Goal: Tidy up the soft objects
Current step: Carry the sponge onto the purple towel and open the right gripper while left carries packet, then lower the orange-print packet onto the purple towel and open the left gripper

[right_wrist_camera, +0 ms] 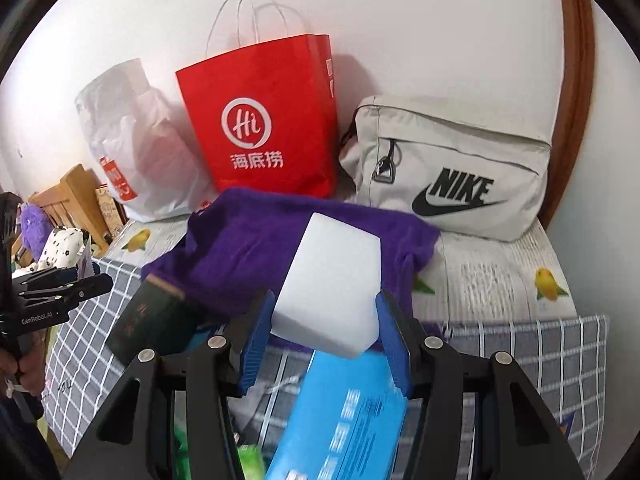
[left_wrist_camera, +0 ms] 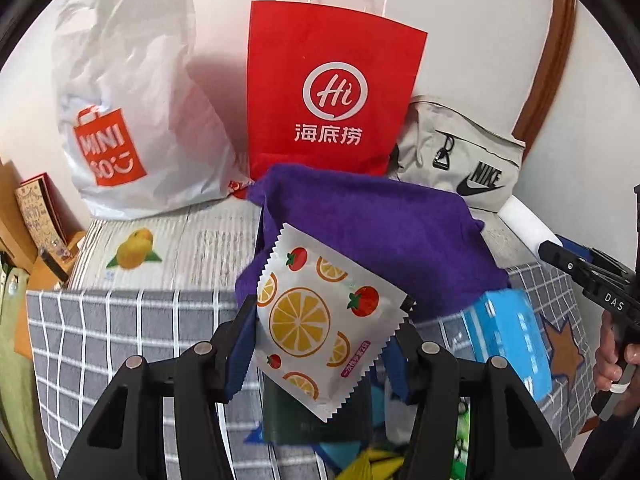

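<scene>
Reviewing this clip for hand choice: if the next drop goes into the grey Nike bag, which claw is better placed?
Probably the right claw. It grips the white sponge block, and the grey Nike bag sits just ahead to its right. The left claw, holding the fruit-print packet, faces the red paper bag instead.

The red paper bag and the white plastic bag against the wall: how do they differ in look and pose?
The red paper bag stands stiff and upright with flat sides and looped string handles; the white plastic bag is crumpled and slumped, with no such handles showing. The red paper bag carries a white circular "Hi" logo; the white plastic bag carries an orange Miniso logo. The red one is opaque; the white one looks slightly translucent. Both stand against the wall at the back.
</scene>
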Available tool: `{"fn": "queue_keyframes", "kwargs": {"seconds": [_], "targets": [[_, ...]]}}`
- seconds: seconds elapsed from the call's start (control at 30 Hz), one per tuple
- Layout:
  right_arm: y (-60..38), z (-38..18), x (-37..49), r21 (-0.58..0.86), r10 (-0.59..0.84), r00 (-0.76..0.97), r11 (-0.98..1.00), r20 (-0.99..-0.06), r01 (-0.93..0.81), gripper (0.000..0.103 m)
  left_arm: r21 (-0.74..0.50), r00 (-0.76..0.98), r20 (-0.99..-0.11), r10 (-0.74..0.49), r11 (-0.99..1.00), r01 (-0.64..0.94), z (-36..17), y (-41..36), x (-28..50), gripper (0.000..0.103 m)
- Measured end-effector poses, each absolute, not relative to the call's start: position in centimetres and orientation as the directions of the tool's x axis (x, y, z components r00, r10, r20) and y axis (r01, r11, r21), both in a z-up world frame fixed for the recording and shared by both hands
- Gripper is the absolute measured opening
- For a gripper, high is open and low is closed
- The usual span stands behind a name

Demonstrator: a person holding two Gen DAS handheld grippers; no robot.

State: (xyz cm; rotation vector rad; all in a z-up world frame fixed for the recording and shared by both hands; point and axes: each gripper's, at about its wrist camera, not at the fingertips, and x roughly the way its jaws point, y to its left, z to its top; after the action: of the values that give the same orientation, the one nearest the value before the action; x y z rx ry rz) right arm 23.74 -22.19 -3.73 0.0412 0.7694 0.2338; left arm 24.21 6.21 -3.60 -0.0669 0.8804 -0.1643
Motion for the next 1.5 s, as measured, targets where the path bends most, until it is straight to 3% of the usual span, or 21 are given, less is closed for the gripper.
{"fn": "queue_keyframes", "kwargs": {"seconds": [0.77,1.1,1.33,1.5], "targets": [[-22.3,-10.9,37.5,0.019,0.132,0.608,0.982,-0.783,-0.189,0.052,-0.136,0.551,-0.814,-0.182,0.983,0.124,-8.0,5.4,33.9,0.054],[-22.4,-12.9,39.2,0.069,0.163,0.542,0.979,-0.824,-0.19,0.053,-0.132,0.534,-0.828,-0.174,0.984,0.117,-9.0,5.6,34.9,0.054],[-22.6,-13.6,39.4,0.084,0.179,0.5,0.975,-0.848,-0.208,0.067,-0.122,0.523,-0.834,-0.174,0.984,0.132,-8.8,5.1,35.2,0.054],[-22.9,-12.9,38.5,0.09,0.188,0.508,0.973,-0.84,-0.212,0.069,-0.115,0.523,-0.836,-0.169,0.984,0.134,-8.4,4.8,35.4,0.054]]}}
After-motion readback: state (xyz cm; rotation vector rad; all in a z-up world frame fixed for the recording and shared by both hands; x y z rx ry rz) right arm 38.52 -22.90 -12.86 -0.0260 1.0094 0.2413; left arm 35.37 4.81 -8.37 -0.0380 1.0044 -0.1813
